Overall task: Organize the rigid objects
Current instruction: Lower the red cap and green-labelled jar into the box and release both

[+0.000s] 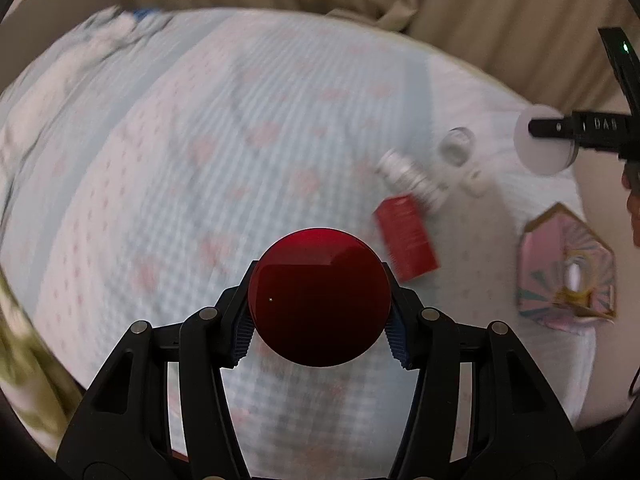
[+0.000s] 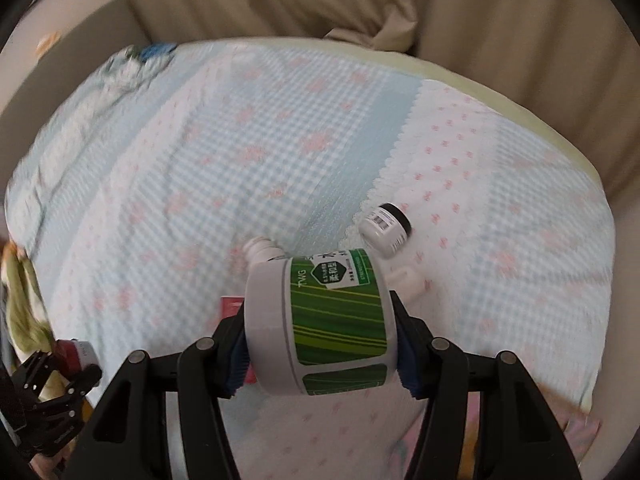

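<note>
Left gripper (image 1: 320, 320) clamps a dark red round jar (image 1: 319, 298); right gripper (image 2: 320, 344) clamps a white green-labelled bottle (image 2: 320, 320). A red box (image 1: 406, 236) and small white bottles (image 1: 412, 178) crowd the right edge of the checked blue bedspread (image 1: 200, 160); its left side is open.

Each camera sits just behind its own gripper's fingers and looks steeply down along them at the bed (image 1: 208, 128), from well above the quilt; the left view faces the bed's middle with the right gripper (image 1: 560, 128) at its right edge. The right view has the left gripper (image 2: 60, 364) at lower left; both share the checked quilt (image 2: 280, 128) and curtain (image 2: 320, 0)
</note>
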The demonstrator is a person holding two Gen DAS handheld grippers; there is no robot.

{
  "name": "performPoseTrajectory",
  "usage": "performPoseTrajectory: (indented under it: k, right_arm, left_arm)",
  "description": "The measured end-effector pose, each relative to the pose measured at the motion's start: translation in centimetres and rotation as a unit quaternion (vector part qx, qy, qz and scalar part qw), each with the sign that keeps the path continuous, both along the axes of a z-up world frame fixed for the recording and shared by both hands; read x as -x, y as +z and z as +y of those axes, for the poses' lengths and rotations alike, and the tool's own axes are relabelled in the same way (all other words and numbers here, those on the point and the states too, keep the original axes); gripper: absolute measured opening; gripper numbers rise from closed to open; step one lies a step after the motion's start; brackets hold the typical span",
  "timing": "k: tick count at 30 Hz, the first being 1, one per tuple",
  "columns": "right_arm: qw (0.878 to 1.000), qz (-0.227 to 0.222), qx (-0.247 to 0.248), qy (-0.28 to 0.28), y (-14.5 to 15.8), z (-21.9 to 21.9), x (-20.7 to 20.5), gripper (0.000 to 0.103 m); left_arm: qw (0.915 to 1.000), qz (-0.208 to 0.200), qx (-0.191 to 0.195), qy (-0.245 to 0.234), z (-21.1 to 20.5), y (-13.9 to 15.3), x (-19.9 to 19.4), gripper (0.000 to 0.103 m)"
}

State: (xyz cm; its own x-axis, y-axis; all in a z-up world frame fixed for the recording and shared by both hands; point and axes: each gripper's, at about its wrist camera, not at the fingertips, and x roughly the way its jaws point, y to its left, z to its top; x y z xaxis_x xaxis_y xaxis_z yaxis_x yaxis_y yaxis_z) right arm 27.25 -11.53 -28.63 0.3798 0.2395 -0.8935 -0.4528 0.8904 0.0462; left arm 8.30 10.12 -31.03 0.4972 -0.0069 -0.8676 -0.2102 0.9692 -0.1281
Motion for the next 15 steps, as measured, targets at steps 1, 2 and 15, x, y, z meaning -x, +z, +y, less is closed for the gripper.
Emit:
performPoseTrajectory:
  k: [1,2,15]
  right_arm:
    - [1.000,0.000,-0.006,-0.015,1.2,-0.4,0.9,0.055]
    - [1.000,-0.001,-0.010,-0.027,2.0,-0.8,1.6,0.055]
    - [0.978,-0.023,-0.046,-0.204,10.0,-10.7,9.6,0.055]
  left_arm:
    - [0.9999,-0.006,-0.003,-0.014,-0.1,1.3,-0.3,0.051]
    - [0.9996,-0.010,-0.004,-0.027,-0.2,2.4,-0.7,0.051]
    - [0.9754,-0.058,-0.003,-0.213,-9.3,11.7,-7.5,0.051]
